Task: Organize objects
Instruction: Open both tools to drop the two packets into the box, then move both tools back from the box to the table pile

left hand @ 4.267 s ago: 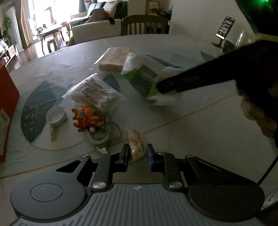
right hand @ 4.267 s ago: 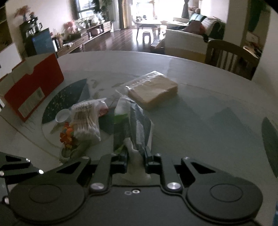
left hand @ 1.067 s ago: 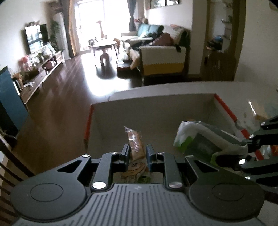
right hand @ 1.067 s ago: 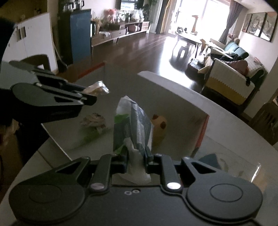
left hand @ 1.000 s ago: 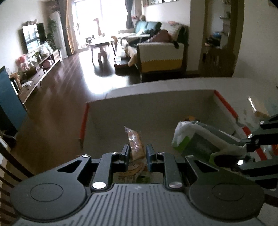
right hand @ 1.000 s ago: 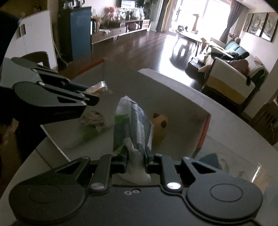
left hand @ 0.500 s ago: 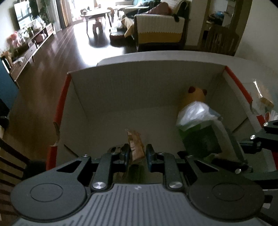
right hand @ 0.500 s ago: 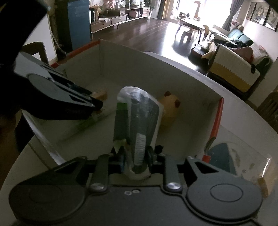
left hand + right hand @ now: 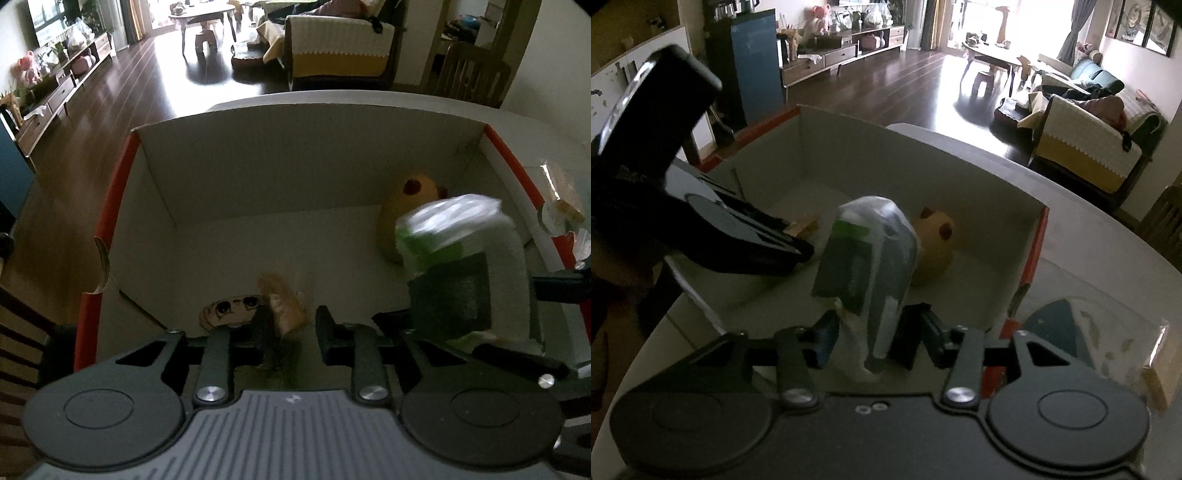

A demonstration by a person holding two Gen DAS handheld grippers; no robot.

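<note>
- The box (image 9: 258, 177), open-topped cardboard with red outer edges, sits at the bench (image 9: 1089, 229) edge, and we see both claws over it.
- Our left claw (image 9: 291, 326) has its jaws apart; a small snack packet (image 9: 282, 302) lies between them, blurred, so we cannot tell whether it touches either finger.
- Our right claw (image 9: 868, 338) is also spread, with the green-and-white bag (image 9: 871, 251) standing between the fingers, its lower end loose and blurred.
- In the left wrist view the same bag (image 9: 458, 258) fills the box's right side, against a tan plush toy (image 9: 406, 214) in the far right corner.
- The far left half of the box floor is open; the walls stand tall on all sides.
- A flat piece printed with a cartoon face (image 9: 229, 312) is partly hidden behind the left claw's finger.
- Beyond the box's right wall, a clear wrapped item (image 9: 1126, 350) on the bench is cut off by the frame.
</note>
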